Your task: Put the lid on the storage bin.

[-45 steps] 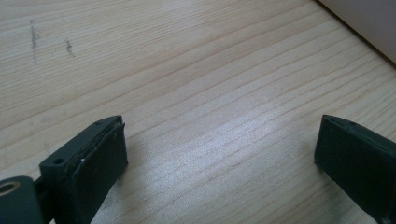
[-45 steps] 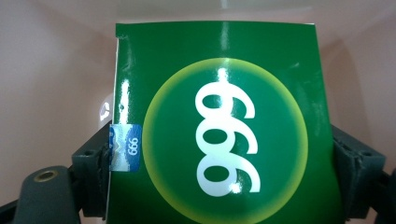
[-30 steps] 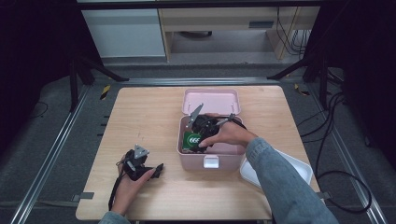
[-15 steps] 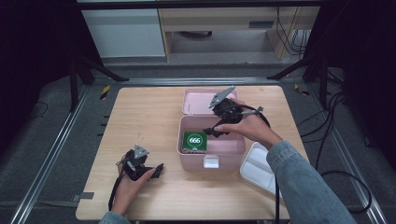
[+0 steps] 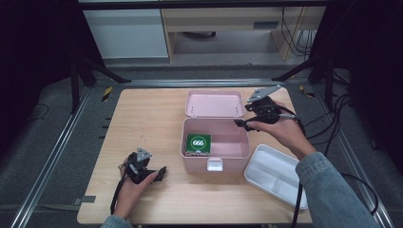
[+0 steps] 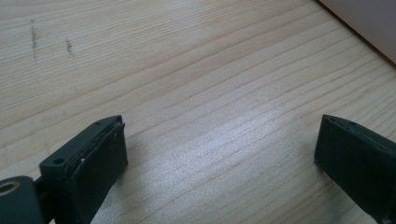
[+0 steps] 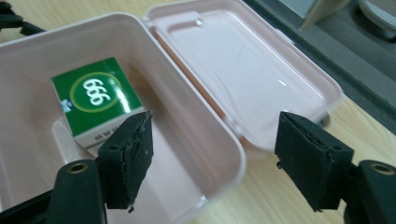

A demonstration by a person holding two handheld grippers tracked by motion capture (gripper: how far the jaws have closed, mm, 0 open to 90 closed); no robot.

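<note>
Pink plastic box [image 5: 223, 159], hinged lid [image 5: 215, 103] laid back flat, on the light wooden table [image 5: 142, 114]; green square packet marked 666 [image 5: 198, 143] lying flat in its left half; right gripper [image 5: 243, 123] above the box's far right corner, jaws apart with nothing between them, having just been closing; left gripper [image 5: 160, 172] low over the table near the front left, jaws wide apart over bare wood; white divided plastic tray [image 5: 275, 173] just right of the box.

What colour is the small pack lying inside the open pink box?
Green, with a white ring and white "666" on top; the pack shows best in the right gripper view.
</note>
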